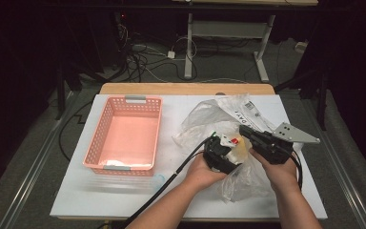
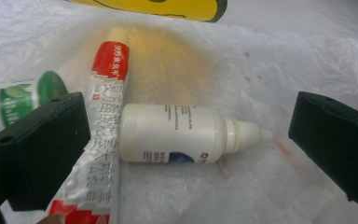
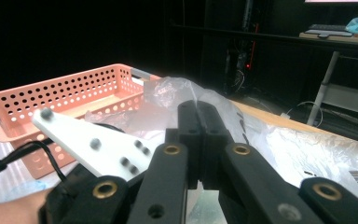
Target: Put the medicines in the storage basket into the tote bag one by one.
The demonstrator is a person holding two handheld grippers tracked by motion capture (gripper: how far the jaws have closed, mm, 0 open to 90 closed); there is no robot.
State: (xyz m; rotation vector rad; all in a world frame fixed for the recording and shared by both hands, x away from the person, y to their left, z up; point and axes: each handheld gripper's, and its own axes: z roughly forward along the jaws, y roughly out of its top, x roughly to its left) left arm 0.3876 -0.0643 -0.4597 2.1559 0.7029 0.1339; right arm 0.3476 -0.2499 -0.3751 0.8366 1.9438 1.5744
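A white table (image 1: pixel 124 191) stood on grey floor in a dark room, with cables and a desk frame beyond its far edge. A pink basket (image 1: pixel 124 136) sat at its left; a crumpled clear plastic bag (image 1: pixel 209 117) lay at its right. The left gripper (image 2: pixel 186 149) stood wide open inside the bag around a white dropper bottle (image 2: pixel 177 133), its pads apart from it. The bottle lay on its side across a red-and-white tube (image 2: pixel 105 140); a green-labelled item was cut off at the left. The right gripper (image 3: pixel 199 116) was clamped on a fold of the bag.

A thin, crinkled, glossy clear plastic bag (image 1: pixel 219 119) holds a smooth white plastic bottle (image 2: pixel 177 134) beside a perforated matt pink plastic basket (image 1: pixel 124 136).
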